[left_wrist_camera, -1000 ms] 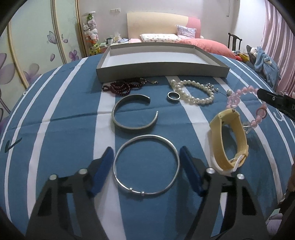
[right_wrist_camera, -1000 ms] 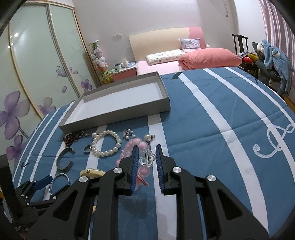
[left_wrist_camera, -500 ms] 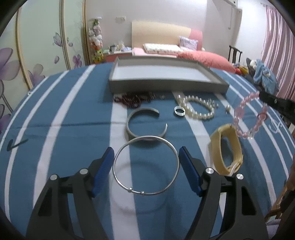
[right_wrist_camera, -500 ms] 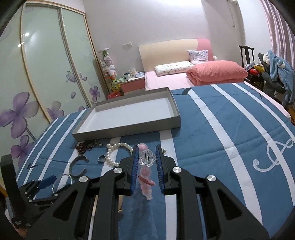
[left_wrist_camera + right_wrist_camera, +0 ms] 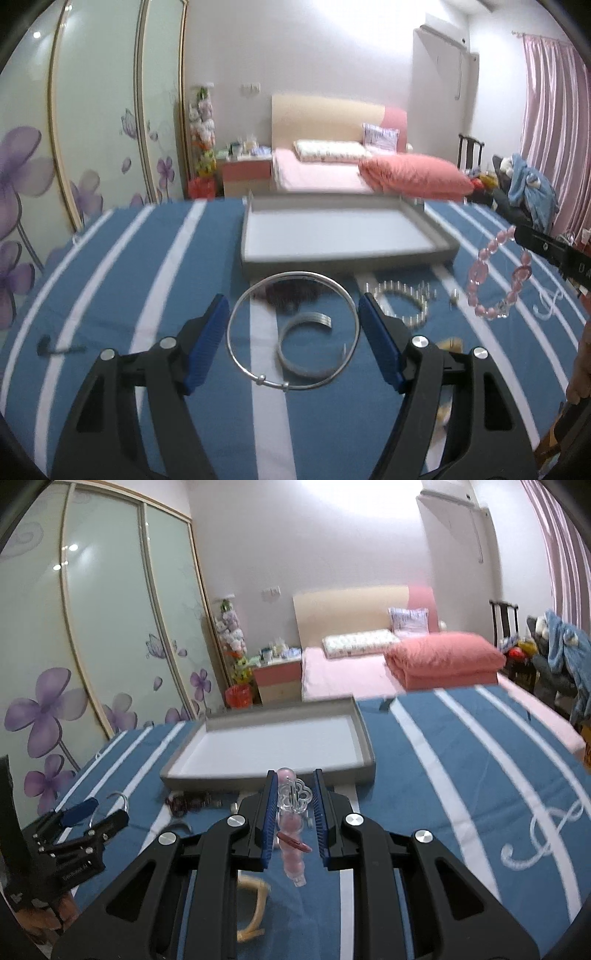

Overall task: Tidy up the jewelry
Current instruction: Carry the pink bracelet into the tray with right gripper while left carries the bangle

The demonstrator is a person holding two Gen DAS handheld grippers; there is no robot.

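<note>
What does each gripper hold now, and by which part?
The left gripper holds the thin silver bangle across its outer sides. The right gripper pinches the pink bead bracelet at its clear flower charm.

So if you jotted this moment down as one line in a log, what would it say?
left gripper: shut on silver bangle | right gripper: shut on pink bead bracelet | both off the cloth | grey tray: holds nothing

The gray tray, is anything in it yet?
Empty. The gray tray shows only a bare pale floor in both views; the jewelry is outside it.
</note>
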